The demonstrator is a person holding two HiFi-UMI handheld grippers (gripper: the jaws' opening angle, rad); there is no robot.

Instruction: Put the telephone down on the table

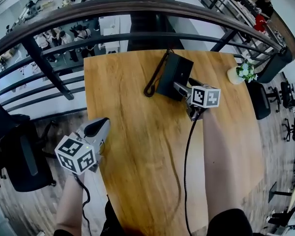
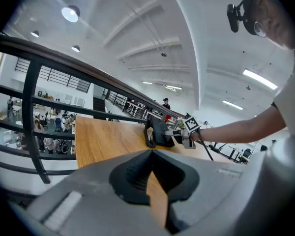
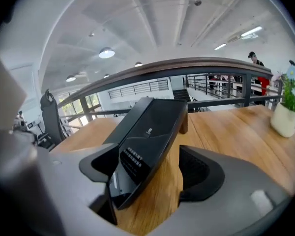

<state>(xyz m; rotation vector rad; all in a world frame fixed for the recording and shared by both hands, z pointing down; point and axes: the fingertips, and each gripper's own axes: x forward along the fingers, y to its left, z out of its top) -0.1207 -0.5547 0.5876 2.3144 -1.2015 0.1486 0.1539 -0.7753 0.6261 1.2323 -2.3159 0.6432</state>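
Note:
The black telephone point(image 1: 173, 75) stands tilted at the far middle of the wooden table point(image 1: 132, 151), its coiled cord point(image 1: 155, 77) looping off to its left. My right gripper point(image 1: 180, 92) reaches it from the near right. In the right gripper view the telephone point(image 3: 147, 132) sits between the spread jaws of the right gripper point(image 3: 152, 173), close against the left jaw and apart from the right one. My left gripper point(image 1: 96, 128) hovers by the table's left edge, shut and empty. From the left gripper point(image 2: 151, 154) the telephone point(image 2: 160, 132) is far ahead.
A white pot with a green plant point(image 1: 240, 73) stands at the table's far right corner. A curved dark railing point(image 1: 113, 9) runs just behind the table. Black office chairs sit on the left point(image 1: 19, 156) and the right point(image 1: 259, 100). A cable point(image 1: 187, 151) trails from my right gripper.

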